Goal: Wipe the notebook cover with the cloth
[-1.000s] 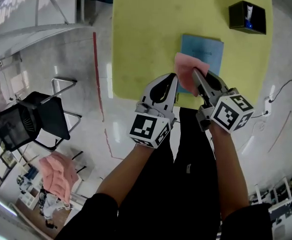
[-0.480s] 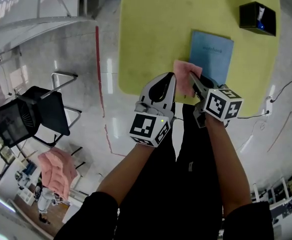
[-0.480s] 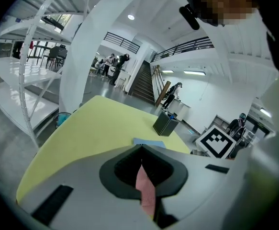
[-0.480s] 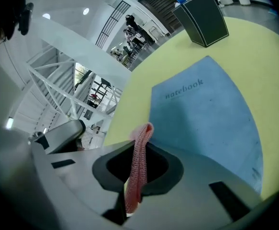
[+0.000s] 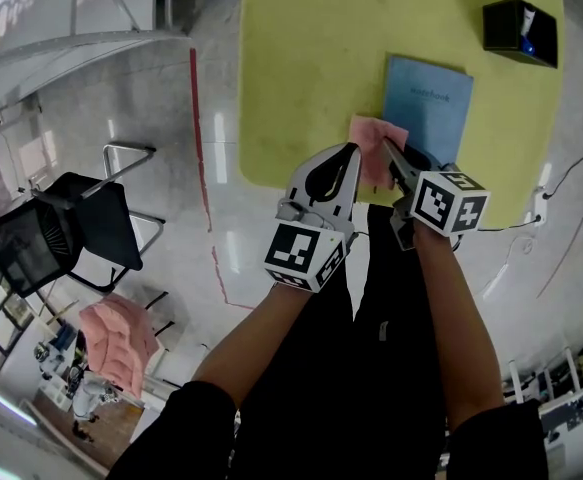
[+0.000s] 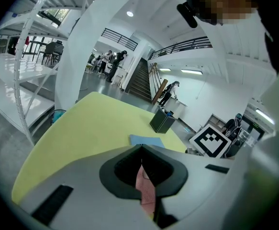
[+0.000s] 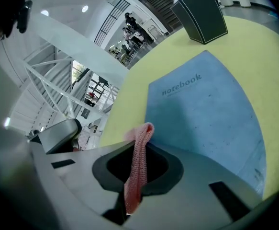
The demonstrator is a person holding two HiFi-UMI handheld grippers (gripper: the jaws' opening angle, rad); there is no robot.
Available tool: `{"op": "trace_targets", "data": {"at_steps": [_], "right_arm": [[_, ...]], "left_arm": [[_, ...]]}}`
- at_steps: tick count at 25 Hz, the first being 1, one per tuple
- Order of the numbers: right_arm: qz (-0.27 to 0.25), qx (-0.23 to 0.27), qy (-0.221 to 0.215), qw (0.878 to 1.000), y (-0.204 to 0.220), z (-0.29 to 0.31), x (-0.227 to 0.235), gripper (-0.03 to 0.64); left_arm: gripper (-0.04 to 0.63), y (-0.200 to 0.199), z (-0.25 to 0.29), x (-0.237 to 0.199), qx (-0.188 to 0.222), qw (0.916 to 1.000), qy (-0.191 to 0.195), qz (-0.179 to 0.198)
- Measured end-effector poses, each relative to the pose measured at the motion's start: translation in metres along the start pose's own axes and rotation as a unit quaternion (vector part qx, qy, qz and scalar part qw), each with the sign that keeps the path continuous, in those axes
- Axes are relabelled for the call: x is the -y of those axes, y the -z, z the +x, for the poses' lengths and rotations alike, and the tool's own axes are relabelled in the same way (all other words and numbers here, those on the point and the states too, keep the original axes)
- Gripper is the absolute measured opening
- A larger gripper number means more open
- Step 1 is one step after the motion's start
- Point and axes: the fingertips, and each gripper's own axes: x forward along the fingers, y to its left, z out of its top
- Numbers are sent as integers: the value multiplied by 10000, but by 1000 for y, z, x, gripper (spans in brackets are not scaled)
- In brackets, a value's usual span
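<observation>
A blue notebook (image 5: 428, 108) lies flat on the yellow table (image 5: 311, 68), towards its near right side. A pink cloth (image 5: 374, 146) hangs over the notebook's near left corner and the table beside it. My left gripper (image 5: 352, 152) and right gripper (image 5: 385, 148) meet at the cloth, and each is shut on a fold of it. In the left gripper view the cloth (image 6: 146, 191) shows pinched between the jaws, with the notebook (image 6: 147, 140) beyond. In the right gripper view the cloth (image 7: 138, 163) stands up from the shut jaws before the notebook (image 7: 206, 114).
A black box (image 5: 519, 30) stands at the table's far right corner. The table's near edge runs just under the grippers. A black chair (image 5: 56, 238) stands on the floor to the left, and a cable (image 5: 561, 183) lies on the floor to the right.
Both grippers, still holding the cloth, have drawn slightly back toward the table's near edge. The cloth now covers less of the notebook, only its near left corner.
</observation>
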Motion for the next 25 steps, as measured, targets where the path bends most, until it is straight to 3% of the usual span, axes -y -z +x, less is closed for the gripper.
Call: {"op": "trace_targets", "data": {"at_steps": [6, 25], "right_arm": [[-277, 4, 249, 9993, 1, -3, 3, 41], [23, 152, 285, 9995, -3, -22, 25, 40]], "left_arm": [[15, -1, 0, -4, -12, 10000, 12, 24], [15, 1, 7, 15, -50, 9998, 82, 181]]}}
